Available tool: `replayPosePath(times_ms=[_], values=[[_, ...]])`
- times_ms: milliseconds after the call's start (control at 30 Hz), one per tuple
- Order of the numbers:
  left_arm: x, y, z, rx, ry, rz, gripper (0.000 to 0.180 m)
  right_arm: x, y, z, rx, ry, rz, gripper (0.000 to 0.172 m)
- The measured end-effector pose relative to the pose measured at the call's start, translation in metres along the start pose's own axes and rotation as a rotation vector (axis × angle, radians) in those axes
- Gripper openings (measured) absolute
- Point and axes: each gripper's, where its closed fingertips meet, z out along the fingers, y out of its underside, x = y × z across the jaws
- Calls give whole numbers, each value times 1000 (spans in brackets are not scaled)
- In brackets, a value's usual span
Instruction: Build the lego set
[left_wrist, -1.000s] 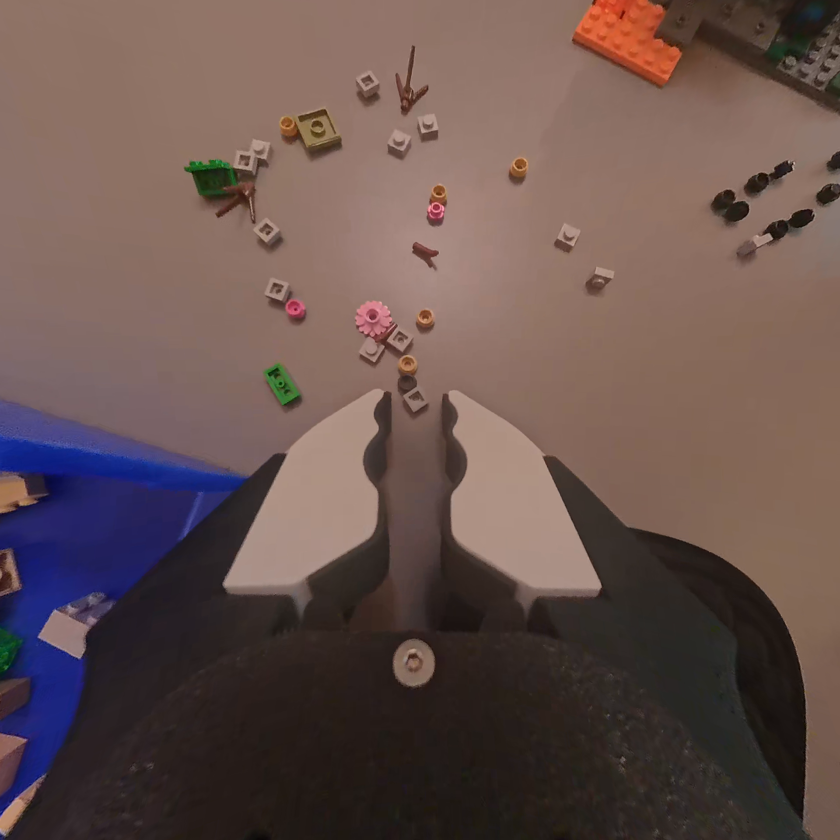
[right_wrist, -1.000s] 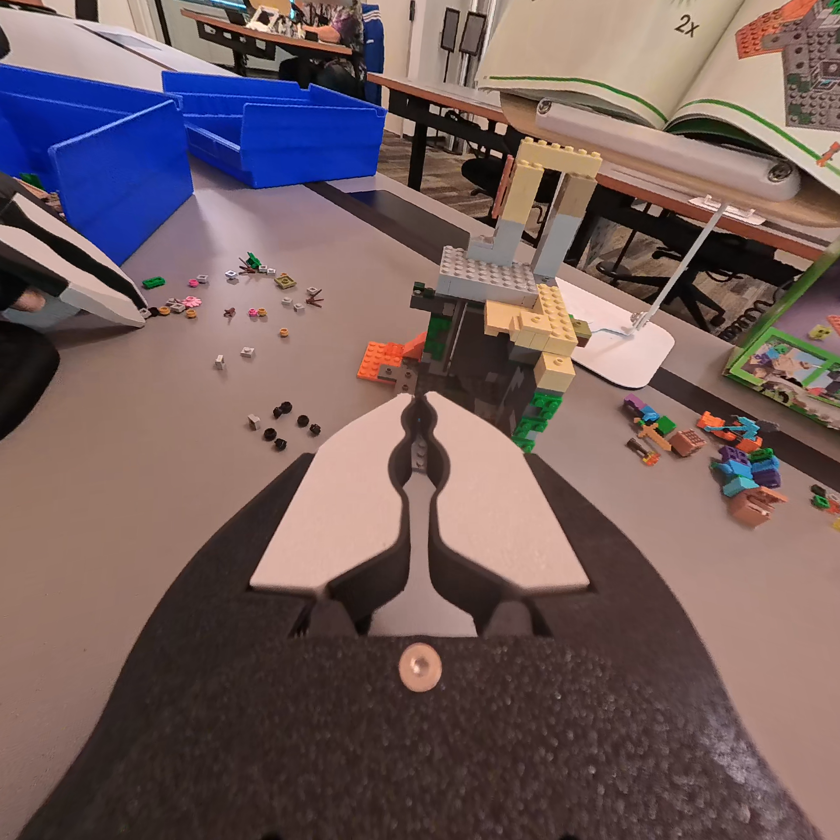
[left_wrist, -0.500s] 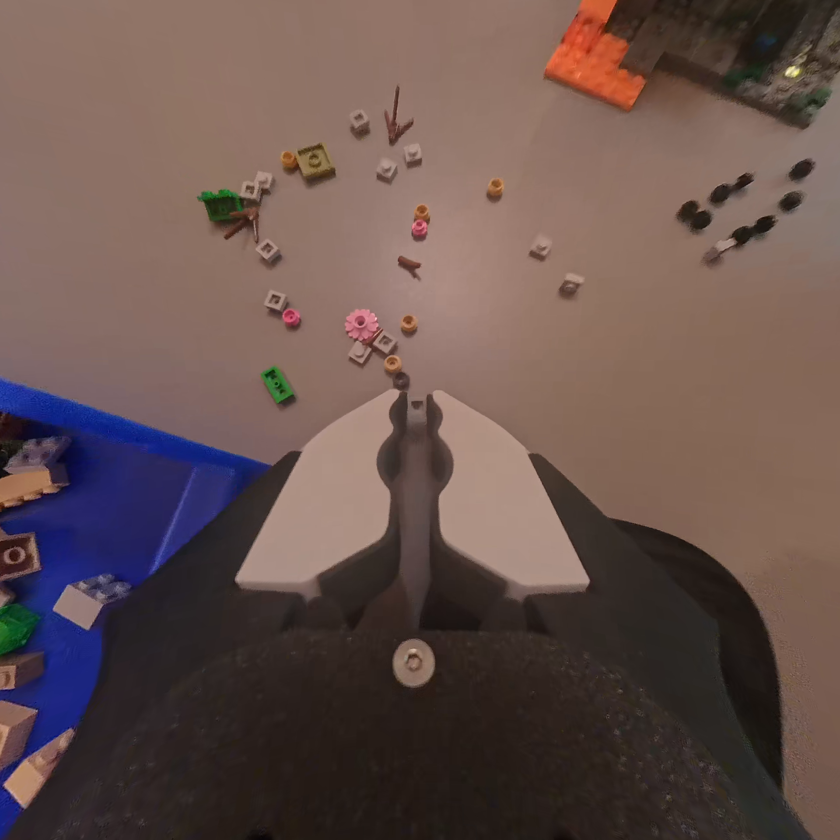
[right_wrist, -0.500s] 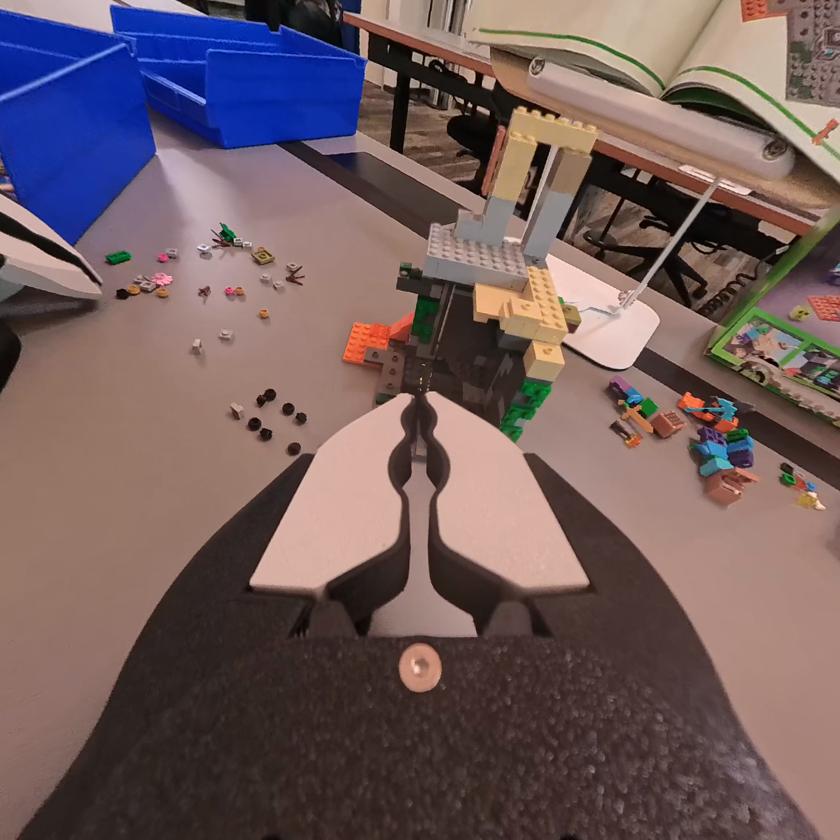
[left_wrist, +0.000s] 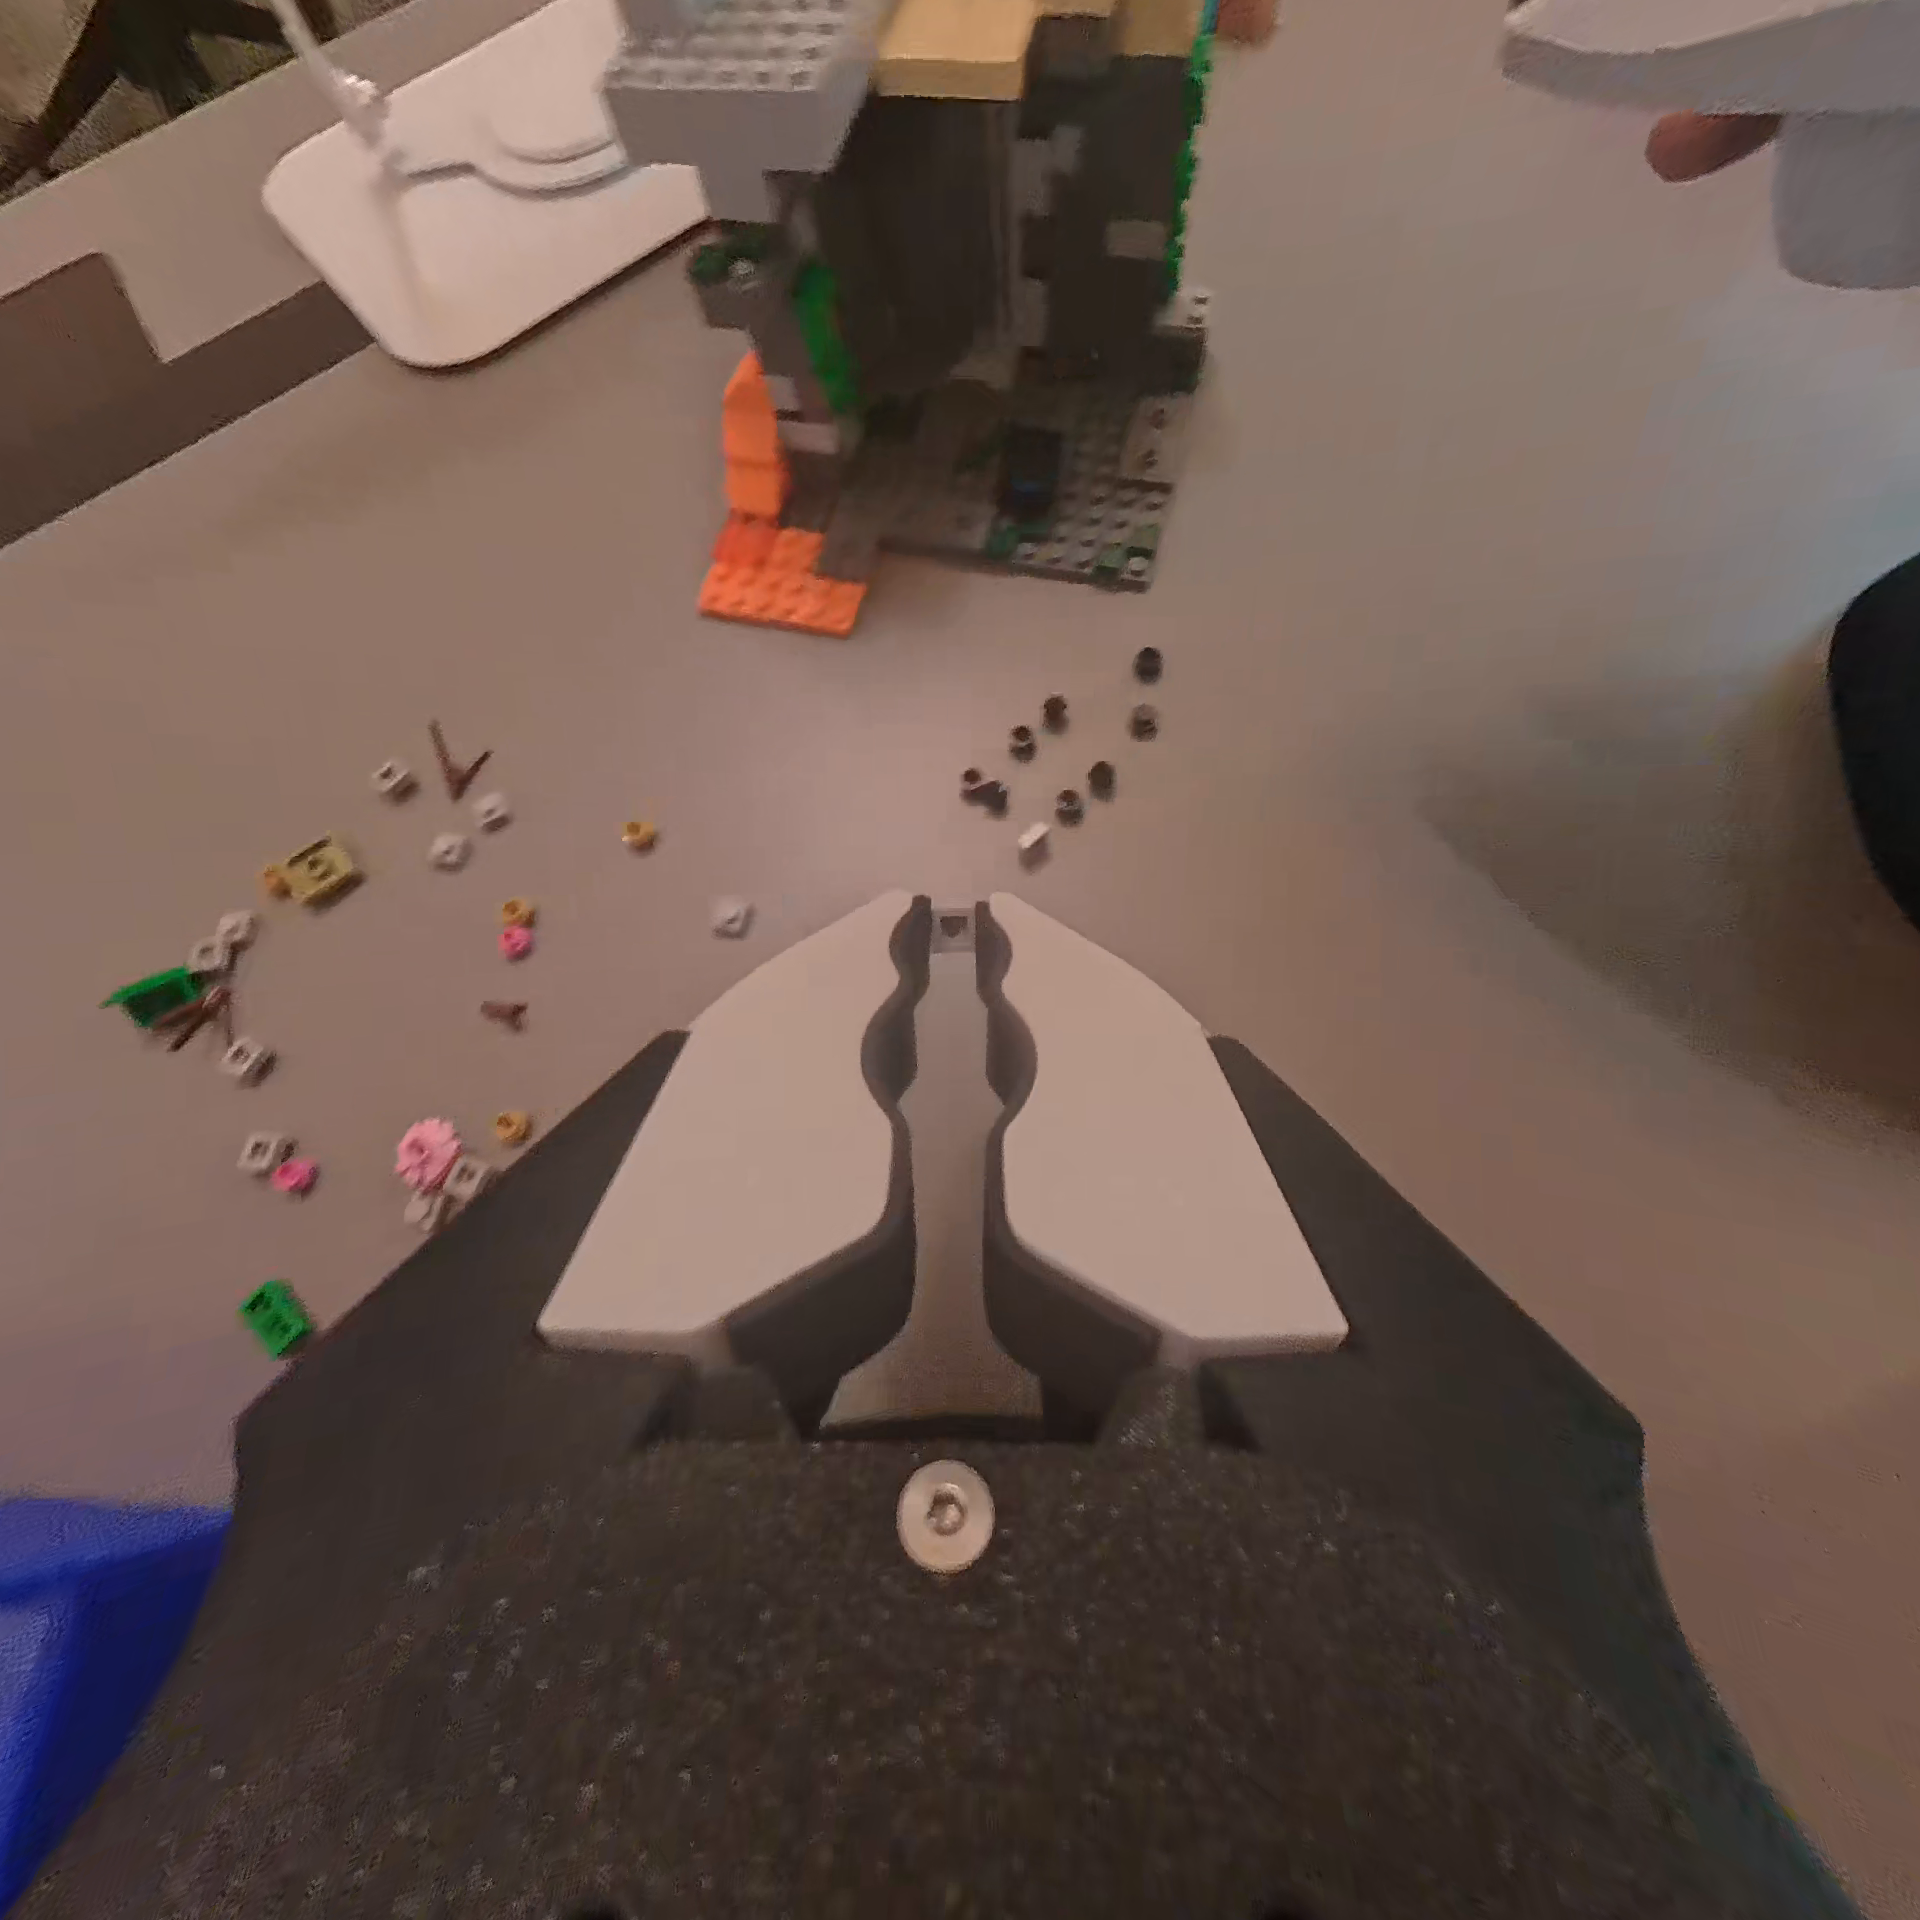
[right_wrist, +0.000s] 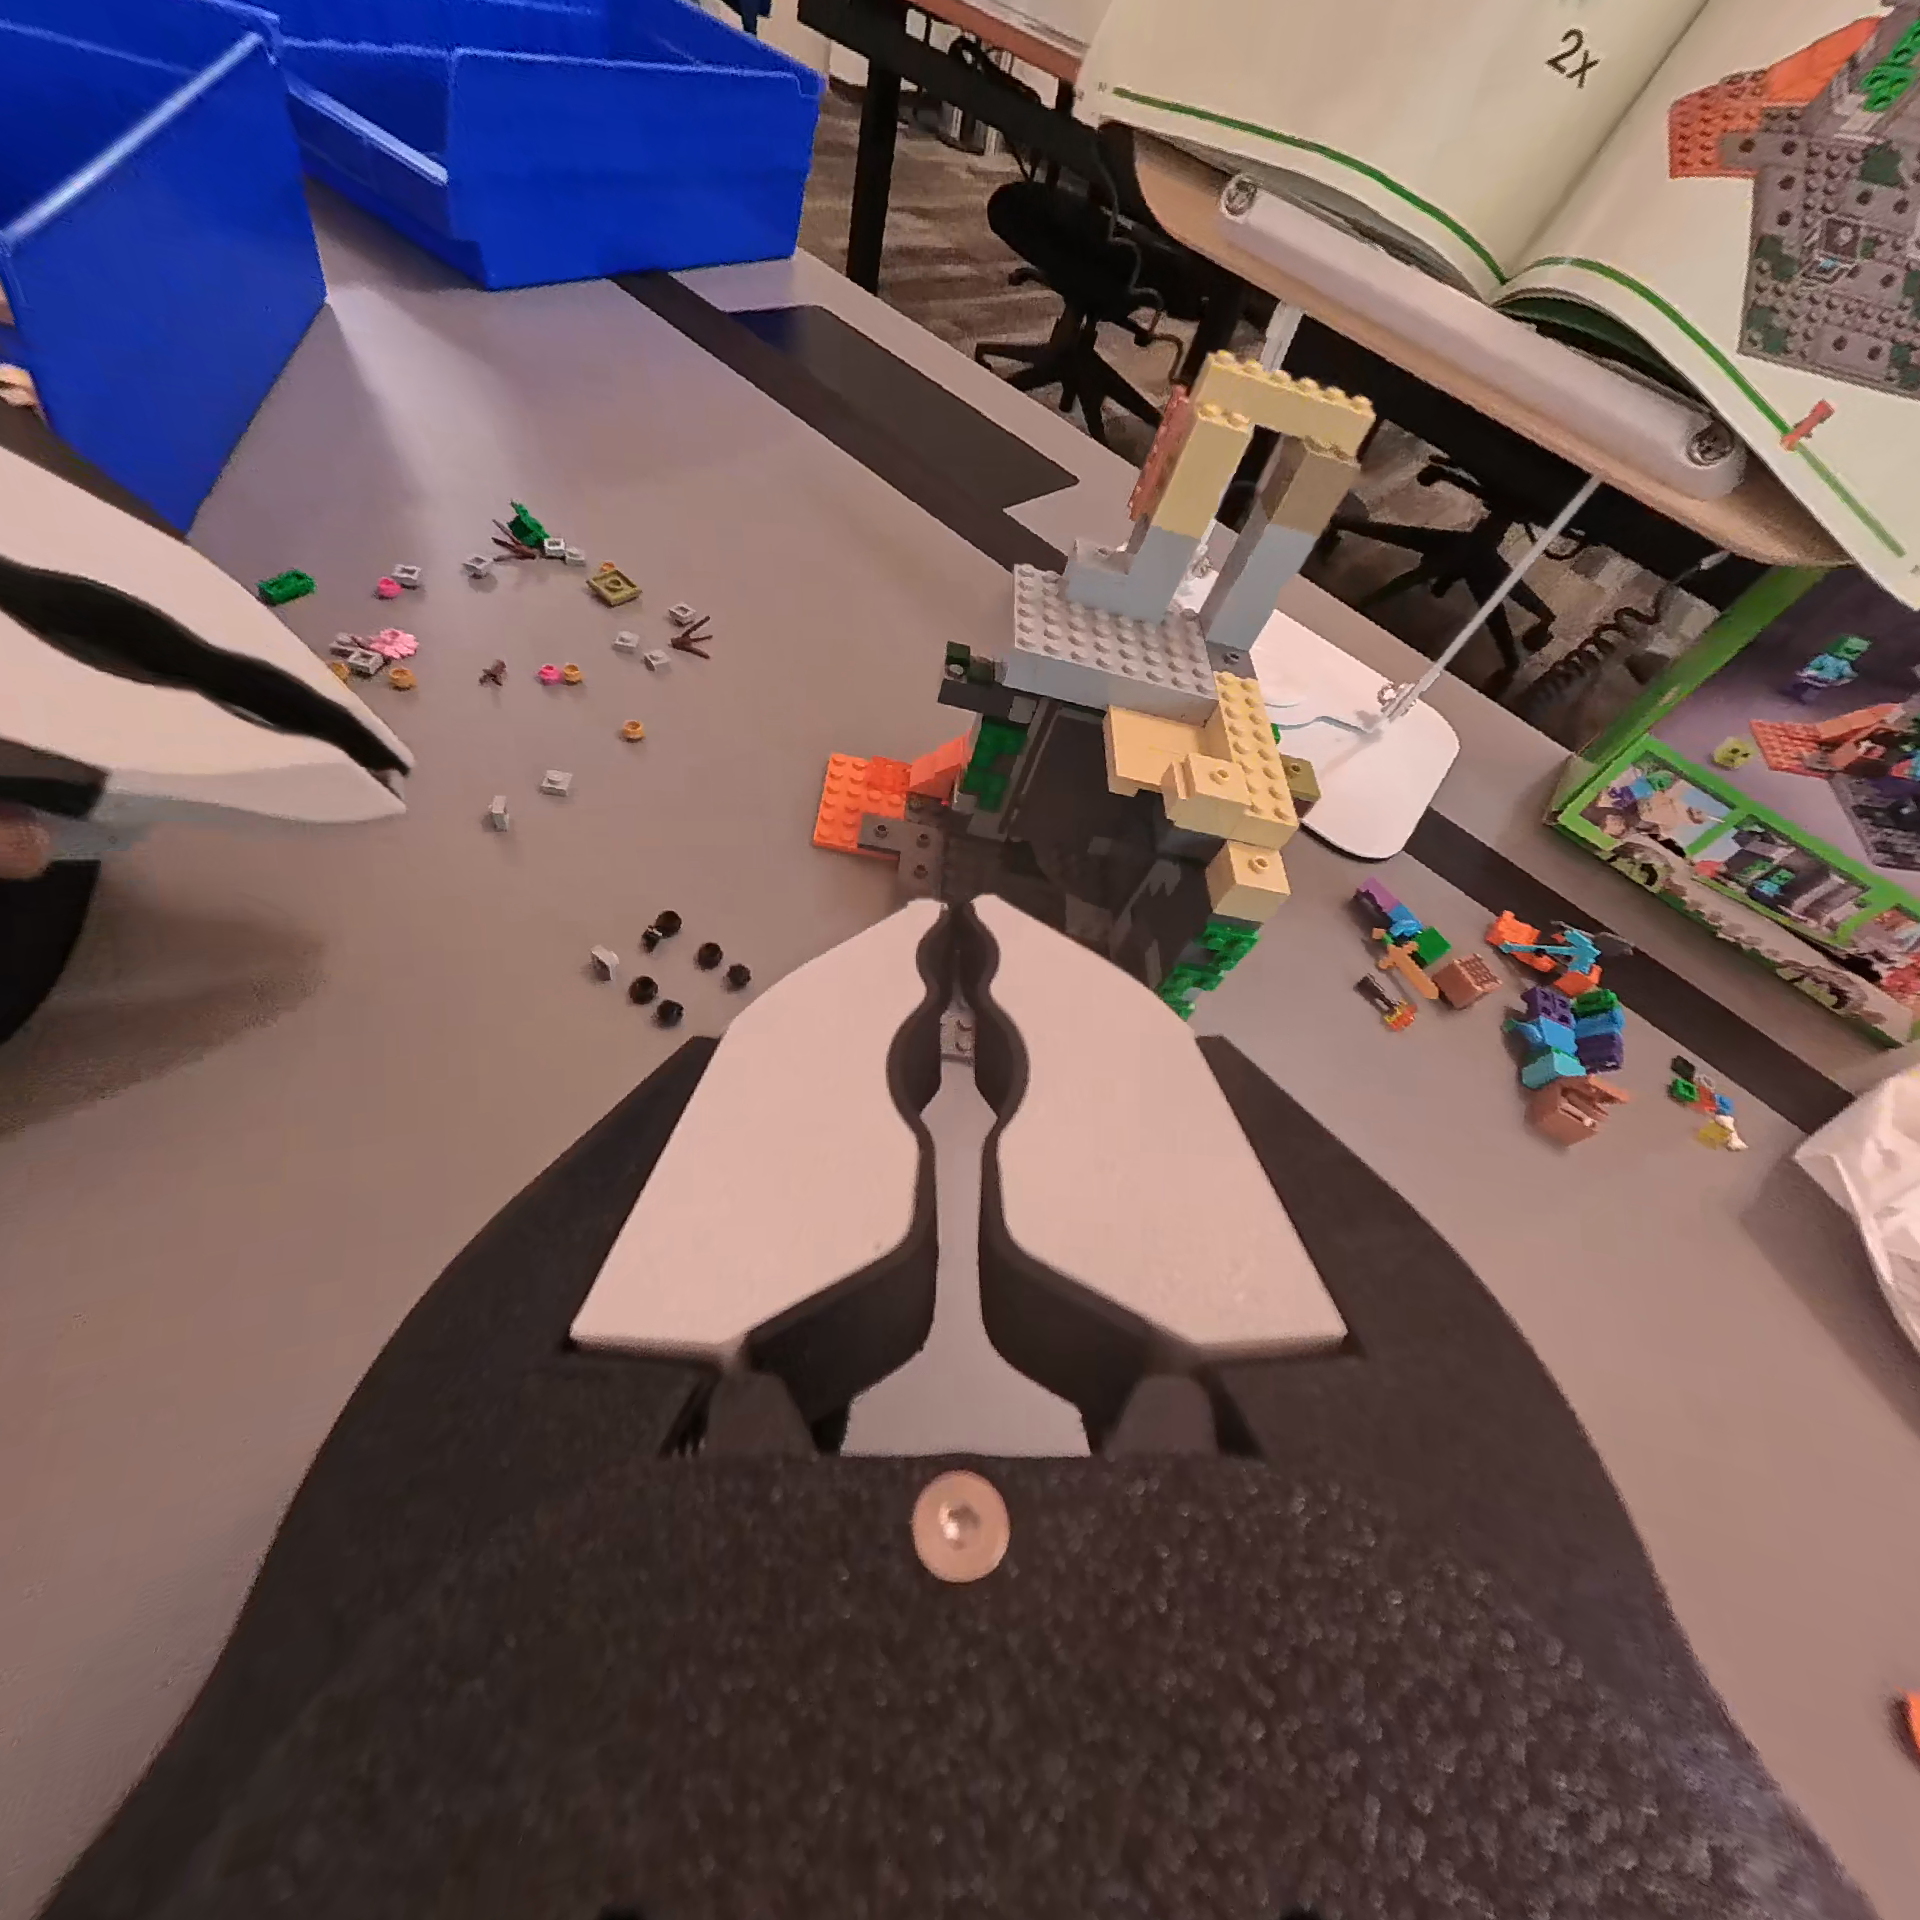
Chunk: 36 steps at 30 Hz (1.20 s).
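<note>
My left gripper (left_wrist: 953, 914) is shut on a small grey square plate (left_wrist: 953, 928), pinched at the very fingertips and held above the grey table (left_wrist: 1351, 582). It points toward a tall brick model (left_wrist: 935, 312) with an orange base plate (left_wrist: 784, 582). In the right wrist view the left gripper (right_wrist: 384, 774) hovers at the left, over scattered small pieces. My right gripper (right_wrist: 958, 914) is shut with nothing seen between its tips, right in front of the model (right_wrist: 1122, 790). It also shows at the top right of the left wrist view (left_wrist: 1714, 62).
Several black round pieces (left_wrist: 1070, 758) lie between my left gripper and the model. Small grey, tan, pink and green pieces (left_wrist: 426, 1151) lie to the left. Blue bins (right_wrist: 520, 135), an open instruction book (right_wrist: 1558, 187) on a white stand (left_wrist: 468, 229), a box (right_wrist: 1766, 831) and a coloured pile (right_wrist: 1538, 997) surround the model. Across from one pair of fingers to the other is roughly 15 centimetres.
My left gripper closed on the small grey plate lying on the table, lifted it and swung toward the model. My right gripper stayed shut near the model.
</note>
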Motion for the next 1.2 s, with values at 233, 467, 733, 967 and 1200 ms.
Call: replayPosePath(times_ms=[233, 467, 733, 967, 1200], values=[[36, -13, 28, -19, 36, 99, 7, 5, -2, -5, -11, 24, 19, 0], [44, 6, 52, -124, 28, 169, 8, 21, -10, -17, 7, 73, 75, 0], [43, 16, 59, -153, 13, 177, 13, 18, -14, -20, 38, 68, 94, 0], [39, 9, 56, -99, -1, 146, 25, 24, -14, -34, 87, 80, 94, 0], [33, -18, 37, 49, 3, 59, 26, 31, 1, -44, 115, 76, 88, 0]])
